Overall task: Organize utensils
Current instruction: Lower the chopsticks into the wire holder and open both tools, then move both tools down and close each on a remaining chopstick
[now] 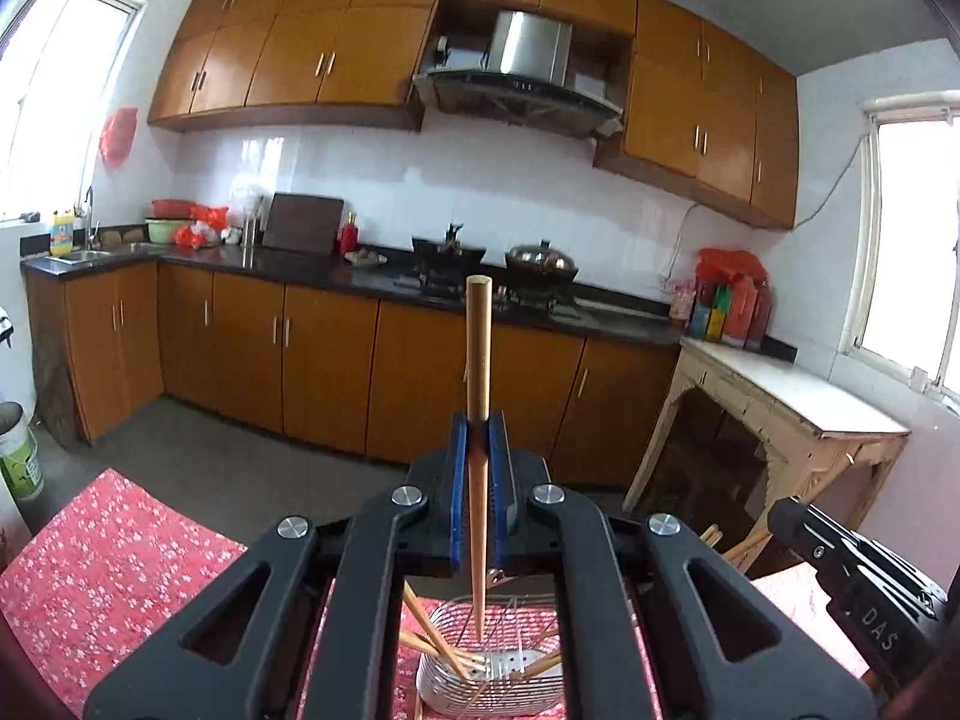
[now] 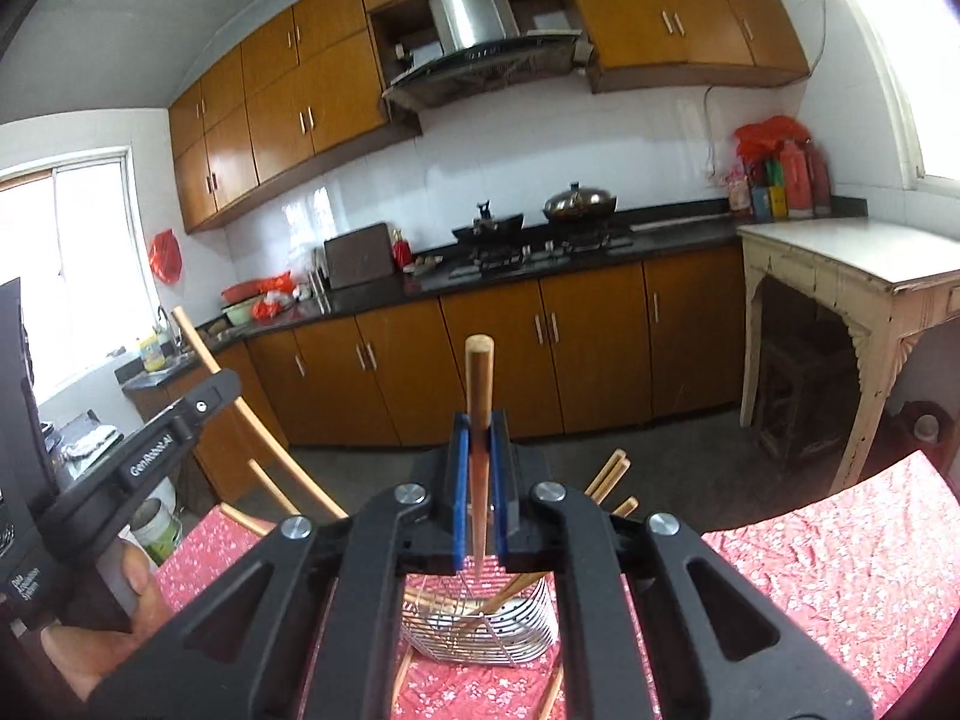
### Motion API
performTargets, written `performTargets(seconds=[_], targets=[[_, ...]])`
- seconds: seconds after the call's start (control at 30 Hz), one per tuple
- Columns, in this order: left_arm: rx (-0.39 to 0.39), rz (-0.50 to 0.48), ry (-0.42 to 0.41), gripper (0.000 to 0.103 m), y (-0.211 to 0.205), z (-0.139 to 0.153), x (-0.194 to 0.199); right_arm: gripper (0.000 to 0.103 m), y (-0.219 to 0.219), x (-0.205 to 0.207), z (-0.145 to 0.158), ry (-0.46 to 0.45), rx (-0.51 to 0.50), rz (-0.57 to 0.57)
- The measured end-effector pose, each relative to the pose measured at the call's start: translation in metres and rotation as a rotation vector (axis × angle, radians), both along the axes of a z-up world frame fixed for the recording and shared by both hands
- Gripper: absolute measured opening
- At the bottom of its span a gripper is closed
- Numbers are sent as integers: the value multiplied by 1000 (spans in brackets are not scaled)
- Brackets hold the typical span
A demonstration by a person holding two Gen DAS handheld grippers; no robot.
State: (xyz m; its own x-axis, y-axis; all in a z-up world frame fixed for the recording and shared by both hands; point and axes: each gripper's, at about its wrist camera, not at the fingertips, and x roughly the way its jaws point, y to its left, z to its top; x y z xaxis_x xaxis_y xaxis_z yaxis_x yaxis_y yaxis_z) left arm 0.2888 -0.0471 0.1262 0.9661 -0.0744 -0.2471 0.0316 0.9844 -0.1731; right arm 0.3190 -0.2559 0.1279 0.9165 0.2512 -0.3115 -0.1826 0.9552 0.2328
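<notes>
My left gripper [image 1: 479,420] is shut on a wooden chopstick [image 1: 479,348] that stands upright between its blue pads, thick end up, tip hanging over a metal wire utensil basket [image 1: 492,681]. Several chopsticks lean inside that basket. My right gripper [image 2: 478,420] is likewise shut on its own upright chopstick [image 2: 478,384], above the same basket [image 2: 480,624] with chopsticks in it. The right gripper's body [image 1: 852,570] shows at the right of the left wrist view. In the right wrist view the left gripper's body [image 2: 150,444] shows at the left, a hand [image 2: 108,642] holding it.
The basket stands on a red flowered tablecloth [image 1: 102,576]. A wooden chair back [image 2: 258,432] rises beyond the table's left side. Behind are brown kitchen cabinets, a dark counter with a stove and wok [image 1: 540,261], and a pale side table [image 1: 792,402] at the right.
</notes>
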Motion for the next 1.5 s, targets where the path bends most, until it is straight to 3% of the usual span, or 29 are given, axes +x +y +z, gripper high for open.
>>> performTargets(seconds=[0.5, 0.63, 0.7, 0.83, 1.17, 1.37, 1.5], targets=[[19, -12, 134, 7, -2, -38, 31, 8, -2, 52, -44, 174, 79, 38], [6, -14, 155, 8, 6, -36, 28, 17, -9, 51, -47, 178, 70, -1], [17, -5, 141, 12, 9, -29, 24, 28, -16, 45, -44, 164, 73, -30], [22, 23, 110, 29, 17, -17, 10, 32, -27, 30, -35, 132, 72, -72], [-12, 61, 100, 29, 47, 1, -31, 35, -38, -28, -23, 93, 56, -107], [-13, 80, 115, 33, 67, -9, -67, 36, -34, -62, -48, 138, 35, -97], [29, 90, 165, 36, 74, -39, -88, 36, -25, -77, -84, 202, 13, -90]])
